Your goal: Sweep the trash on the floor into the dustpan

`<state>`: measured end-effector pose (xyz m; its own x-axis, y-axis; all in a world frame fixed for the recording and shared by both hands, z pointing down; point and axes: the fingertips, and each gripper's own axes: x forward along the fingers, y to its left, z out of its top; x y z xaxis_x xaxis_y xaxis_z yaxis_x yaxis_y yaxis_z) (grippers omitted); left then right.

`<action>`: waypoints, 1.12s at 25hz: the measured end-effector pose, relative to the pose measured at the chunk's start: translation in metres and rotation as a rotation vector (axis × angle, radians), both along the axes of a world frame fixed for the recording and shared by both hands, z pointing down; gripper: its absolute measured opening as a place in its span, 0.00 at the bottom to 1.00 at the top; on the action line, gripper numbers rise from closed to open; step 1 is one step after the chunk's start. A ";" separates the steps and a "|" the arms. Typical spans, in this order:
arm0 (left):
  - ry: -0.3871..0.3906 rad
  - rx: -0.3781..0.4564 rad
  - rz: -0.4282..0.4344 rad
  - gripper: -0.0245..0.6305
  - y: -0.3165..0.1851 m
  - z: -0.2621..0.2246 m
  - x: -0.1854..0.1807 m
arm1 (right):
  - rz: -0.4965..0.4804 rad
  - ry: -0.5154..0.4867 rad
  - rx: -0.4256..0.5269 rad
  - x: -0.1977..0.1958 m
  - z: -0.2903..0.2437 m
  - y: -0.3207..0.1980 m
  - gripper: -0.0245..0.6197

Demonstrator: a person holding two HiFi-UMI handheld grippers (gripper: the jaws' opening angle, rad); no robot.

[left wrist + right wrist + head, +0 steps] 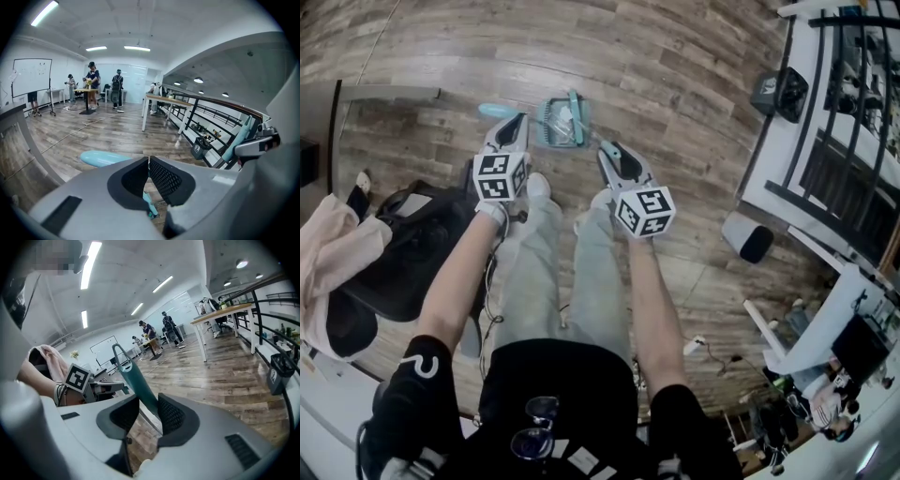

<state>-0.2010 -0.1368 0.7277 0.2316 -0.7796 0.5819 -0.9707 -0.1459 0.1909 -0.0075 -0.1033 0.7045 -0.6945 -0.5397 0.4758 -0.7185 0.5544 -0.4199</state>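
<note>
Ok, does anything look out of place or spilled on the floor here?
Nothing spilled or damaged. Pale scraps lie inside the dustpan, and only a loose cable trailing across the wooden floor looks stray.

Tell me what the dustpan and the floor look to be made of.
The dustpan is likely plastic: a smooth, evenly coloured grey-teal moulded shell. The floor is wood-look planks with visible grain, seams and a slight sheen; whether it is real wood or laminate can't be told.
</note>
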 end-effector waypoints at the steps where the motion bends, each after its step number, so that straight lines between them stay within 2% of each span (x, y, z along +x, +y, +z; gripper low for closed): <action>1: -0.001 0.000 0.002 0.05 0.000 0.000 -0.001 | 0.003 0.023 0.012 0.003 0.001 0.000 0.21; 6: 0.002 0.000 0.020 0.05 0.001 -0.001 0.000 | 0.057 0.133 0.086 0.032 -0.005 -0.010 0.18; 12: -0.005 -0.016 0.034 0.05 -0.001 -0.003 0.000 | 0.081 0.206 0.140 0.060 -0.014 -0.016 0.17; 20: -0.020 0.006 0.049 0.04 0.003 -0.026 0.004 | 0.075 0.251 0.150 0.082 -0.024 -0.016 0.17; 28: -0.026 0.006 0.065 0.04 0.014 -0.073 0.017 | 0.054 0.284 0.147 0.103 -0.058 -0.014 0.16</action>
<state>-0.1840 -0.1226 0.6544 0.2663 -0.7671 0.5837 -0.9639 -0.2094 0.1644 0.0955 -0.1176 0.6467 -0.5135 -0.6493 0.5610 -0.8256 0.5521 -0.1167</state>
